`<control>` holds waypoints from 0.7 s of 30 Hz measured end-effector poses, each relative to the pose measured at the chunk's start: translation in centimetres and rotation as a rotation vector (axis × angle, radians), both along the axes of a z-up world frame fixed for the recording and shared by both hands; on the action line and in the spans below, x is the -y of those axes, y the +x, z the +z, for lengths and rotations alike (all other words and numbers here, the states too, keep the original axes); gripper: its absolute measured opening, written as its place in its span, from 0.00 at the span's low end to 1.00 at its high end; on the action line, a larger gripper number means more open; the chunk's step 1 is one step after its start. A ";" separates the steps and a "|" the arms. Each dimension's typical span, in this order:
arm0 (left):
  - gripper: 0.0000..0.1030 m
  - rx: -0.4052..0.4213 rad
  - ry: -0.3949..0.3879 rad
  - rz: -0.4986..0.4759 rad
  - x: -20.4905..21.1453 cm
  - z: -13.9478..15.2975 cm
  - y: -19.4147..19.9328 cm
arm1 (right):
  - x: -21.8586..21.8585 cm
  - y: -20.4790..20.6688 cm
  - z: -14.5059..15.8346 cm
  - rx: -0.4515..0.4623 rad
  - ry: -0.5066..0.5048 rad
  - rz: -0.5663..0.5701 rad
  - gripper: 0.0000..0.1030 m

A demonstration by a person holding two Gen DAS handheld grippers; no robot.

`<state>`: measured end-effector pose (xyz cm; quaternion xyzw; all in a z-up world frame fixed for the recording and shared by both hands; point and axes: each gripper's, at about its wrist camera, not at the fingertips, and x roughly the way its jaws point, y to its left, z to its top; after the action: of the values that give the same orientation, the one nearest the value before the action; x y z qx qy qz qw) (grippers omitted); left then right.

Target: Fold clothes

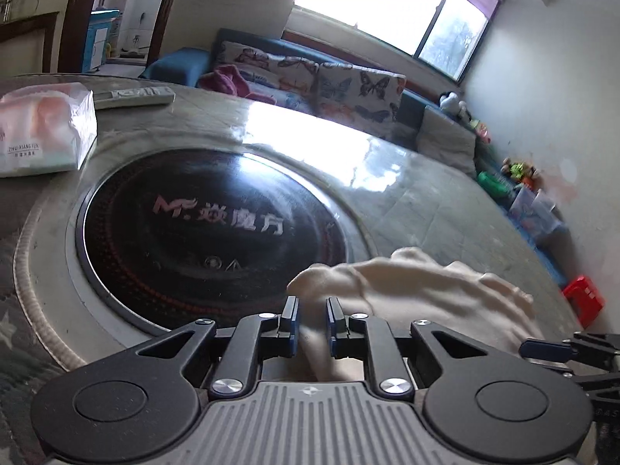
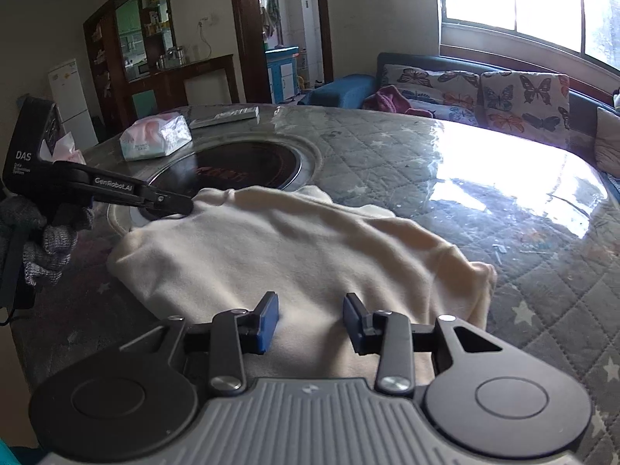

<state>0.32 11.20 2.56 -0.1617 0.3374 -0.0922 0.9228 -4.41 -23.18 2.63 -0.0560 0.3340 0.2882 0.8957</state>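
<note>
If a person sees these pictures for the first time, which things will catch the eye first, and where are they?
First the cream garment, lying crumpled on the near part of the quilted table cover, with the left tongs pinching its far left edge and the right tongs open over its near edge. Behind it, a round black cooktop is set into the table, and bright window glare shines on the right.

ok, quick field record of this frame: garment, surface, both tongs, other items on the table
garment: cream cloth, crumpled, partly over the black round hob
surface: quilted star-print table cover under glossy sheet
left tongs: nearly closed, pinching the cloth's far-left edge
right tongs: jaws apart over the cloth's near edge, no pinch seen
other items: tissue pack, remote control
</note>
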 end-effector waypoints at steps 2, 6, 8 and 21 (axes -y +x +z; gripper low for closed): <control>0.17 0.021 -0.011 -0.018 0.5 0.6 -0.3 | 0.3 0.5 0.3 0.012 0.003 -0.021 0.36; 0.17 0.043 0.012 -0.090 2.5 0.8 -0.5 | 1.2 2.5 -0.4 -0.007 0.000 -0.088 0.36; 0.17 0.030 0.053 -0.097 3.0 0.4 -0.2 | 2.0 3.0 -1.0 -0.025 0.003 -0.113 0.35; 0.17 0.073 0.119 -0.262 6.2 0.9 -4.1 | 2.8 -0.7 0.8 0.073 -0.127 -0.112 0.44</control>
<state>-3.75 5.02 3.44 -0.0580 0.3265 -0.1976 0.9225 -5.12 -26.00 3.41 -0.1042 0.3213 0.2135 0.9167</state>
